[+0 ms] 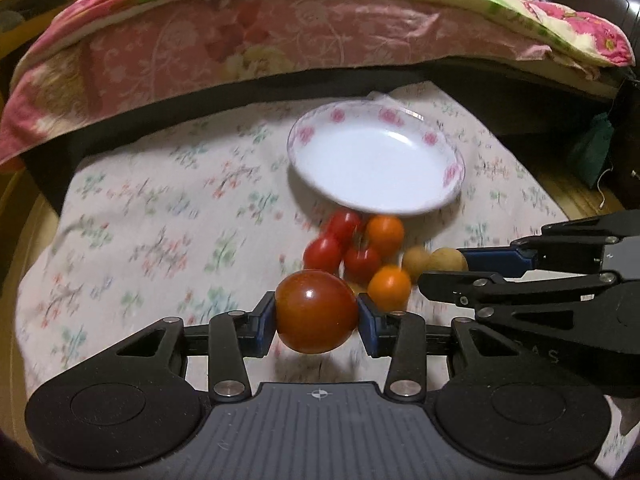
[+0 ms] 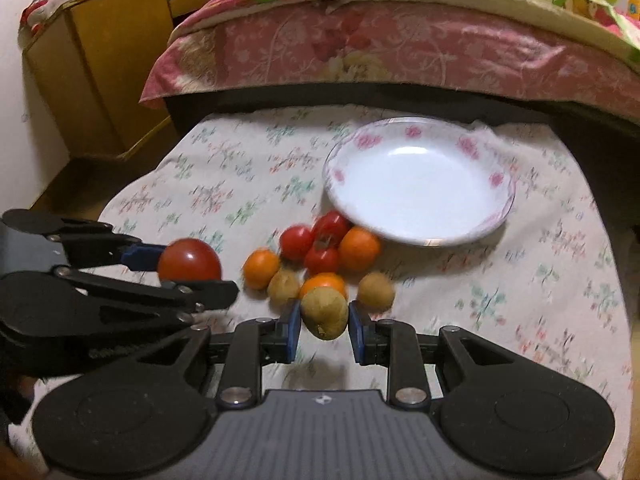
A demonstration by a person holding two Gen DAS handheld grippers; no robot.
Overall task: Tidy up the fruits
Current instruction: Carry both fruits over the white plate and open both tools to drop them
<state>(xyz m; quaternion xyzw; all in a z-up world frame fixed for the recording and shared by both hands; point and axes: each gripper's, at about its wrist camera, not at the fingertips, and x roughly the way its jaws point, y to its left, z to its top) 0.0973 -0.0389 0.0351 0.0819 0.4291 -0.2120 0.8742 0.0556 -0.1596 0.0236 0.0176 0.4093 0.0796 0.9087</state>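
Observation:
My left gripper (image 1: 317, 322) is shut on a large red tomato (image 1: 316, 312) and holds it above the cloth; the tomato also shows in the right wrist view (image 2: 189, 260). My right gripper (image 2: 323, 326) is shut on a brown kiwi (image 2: 324, 312), seen from the left wrist too (image 1: 448, 260). A pile of small red tomatoes (image 2: 316, 240), oranges (image 2: 359, 249) and more kiwis (image 2: 375, 290) lies on the flowered cloth just ahead of both grippers. An empty white plate (image 2: 496, 180) with a pink flower rim stands behind the pile.
A flowered cloth (image 2: 224, 184) covers the low surface. A bed with pink quilts (image 2: 400, 48) runs along the back. A yellow wooden cabinet (image 2: 104, 64) stands at the left. A green pouch (image 1: 592, 152) hangs at the right.

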